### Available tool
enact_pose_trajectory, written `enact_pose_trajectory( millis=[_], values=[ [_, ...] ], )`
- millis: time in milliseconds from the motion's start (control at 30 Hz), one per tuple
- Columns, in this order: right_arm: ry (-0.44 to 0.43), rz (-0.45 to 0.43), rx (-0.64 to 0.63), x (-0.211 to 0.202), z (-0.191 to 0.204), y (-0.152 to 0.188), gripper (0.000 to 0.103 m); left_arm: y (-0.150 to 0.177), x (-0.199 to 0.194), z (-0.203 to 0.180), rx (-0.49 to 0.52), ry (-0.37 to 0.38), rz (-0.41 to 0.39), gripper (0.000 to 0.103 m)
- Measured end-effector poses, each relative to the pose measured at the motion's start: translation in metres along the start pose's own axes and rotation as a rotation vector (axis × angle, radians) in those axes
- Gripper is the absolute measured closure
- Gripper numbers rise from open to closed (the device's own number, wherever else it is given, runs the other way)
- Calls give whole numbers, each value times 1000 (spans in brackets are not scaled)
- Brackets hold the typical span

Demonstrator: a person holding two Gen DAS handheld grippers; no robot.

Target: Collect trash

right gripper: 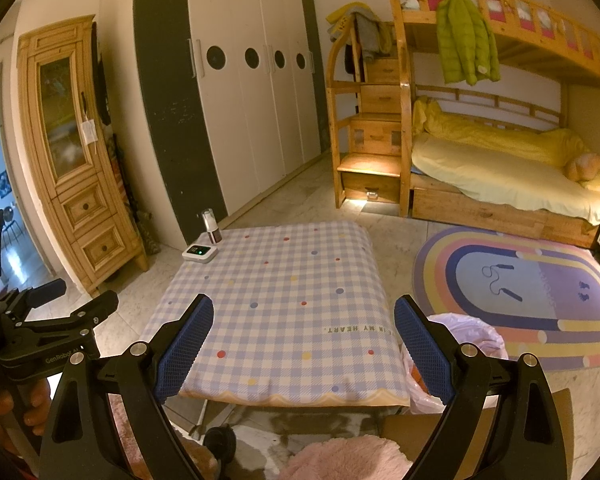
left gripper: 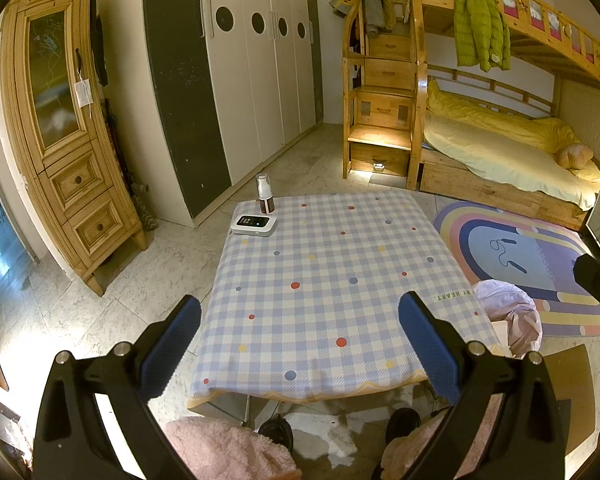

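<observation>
Two tongs hang wide and empty over the near edge of the surface: the left tongs (left gripper: 300, 344) and the right tongs (right gripper: 304, 348) each show blue pads spread well apart with nothing between them. Below them, pink fleece (left gripper: 228, 448) covers the person's knees. The surface (left gripper: 332, 272), under a blue checked cloth with coloured dots, carries no loose scrap that I can make out. Just beside its right edge, on the floor, stands a bin (right gripper: 472, 344) lined with a pale pink bag, and that is where trash would go. At the far left corner of the surface sit a small white device (left gripper: 253, 225) with a lit screen and, touching or just behind it, a bottle (left gripper: 265, 194) with a white cap; neither looks like rubbish, though I cannot be sure. Beyond lie a rainbow rug (right gripper: 532, 292) and a bunk bed (left gripper: 500, 152). By my reading the step is either the very start, searching for trash, or the end with the surface already cleared. The next move calls for scanning the floor and rug for any piece, then bringing one pair of tongs down around it.
</observation>
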State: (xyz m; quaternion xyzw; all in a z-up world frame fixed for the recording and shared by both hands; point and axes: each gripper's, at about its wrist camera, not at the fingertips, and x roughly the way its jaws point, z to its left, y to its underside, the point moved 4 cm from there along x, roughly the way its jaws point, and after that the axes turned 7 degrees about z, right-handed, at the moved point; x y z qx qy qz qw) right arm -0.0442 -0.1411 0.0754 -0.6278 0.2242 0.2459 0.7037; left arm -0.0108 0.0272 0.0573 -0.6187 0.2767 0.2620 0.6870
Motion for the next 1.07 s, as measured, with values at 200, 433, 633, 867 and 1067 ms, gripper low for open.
enact_pose_trajectory(
  millis=[200,433,633,867,1067],
  values=[
    [0,-1,1,0,0,0,12,1,1,-1,0,1,1,7],
    [-1,0,0,-1,-1,0,12,3,1,-1,-3,3,3,7],
    [-3,0,3,0,-2,-1,12,9,4,0,-8,2,4,7],
    [-1,1,15,0,0,1,12,11,9,0,8,12,8,7],
    [46,-23,71,2,-18,10,12,12,18,-2,23,22,27,7]
  ],
)
